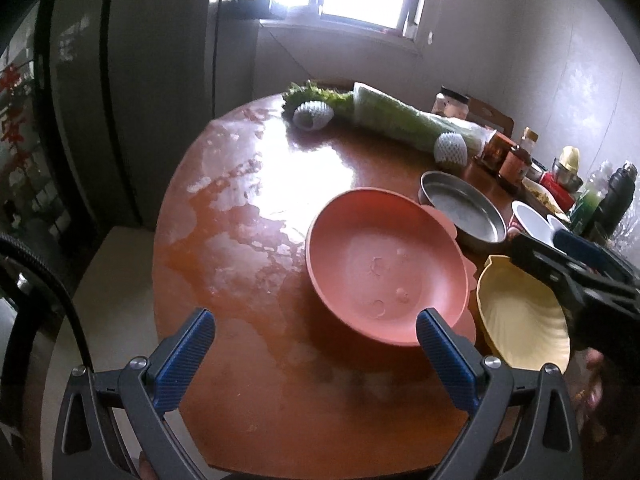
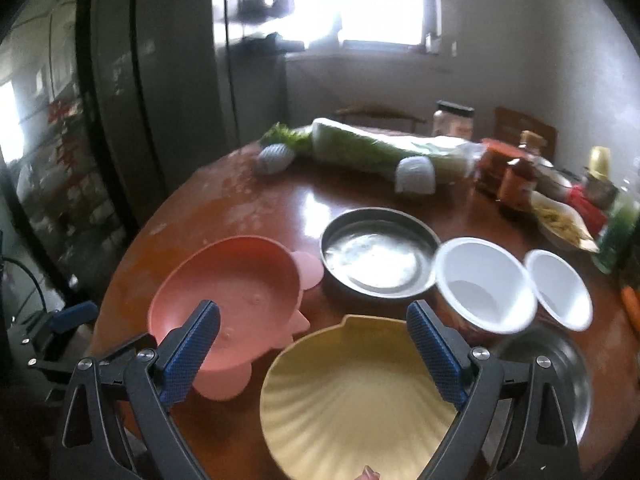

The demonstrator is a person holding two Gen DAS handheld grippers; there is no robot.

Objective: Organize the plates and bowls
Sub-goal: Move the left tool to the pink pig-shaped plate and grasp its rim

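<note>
A pink bowl (image 1: 384, 264) (image 2: 228, 296) rests tilted on a pink shaped plate (image 2: 308, 268) on the round wooden table (image 1: 248, 240). My left gripper (image 1: 316, 328) is open at the bowl's near rim, with nothing between its fingers. To the bowl's right lies a yellow shell-shaped plate (image 1: 520, 320) (image 2: 352, 392). My right gripper (image 2: 314, 320) hangs open just over the shell plate's far edge, holding nothing. Behind these stand a shallow metal dish (image 1: 460, 208) (image 2: 376, 256) and two white bowls (image 2: 480, 280) (image 2: 560, 288). A metal bowl (image 2: 552, 380) sits at the lower right.
A wrapped cabbage (image 2: 380, 152) and two foam-netted fruits (image 1: 314, 114) (image 1: 450, 150) lie at the table's back. Jars and bottles (image 2: 516, 176) crowd the right side. A dark fridge (image 1: 100, 100) stands to the left, and the table's left half (image 1: 240, 200) is bare.
</note>
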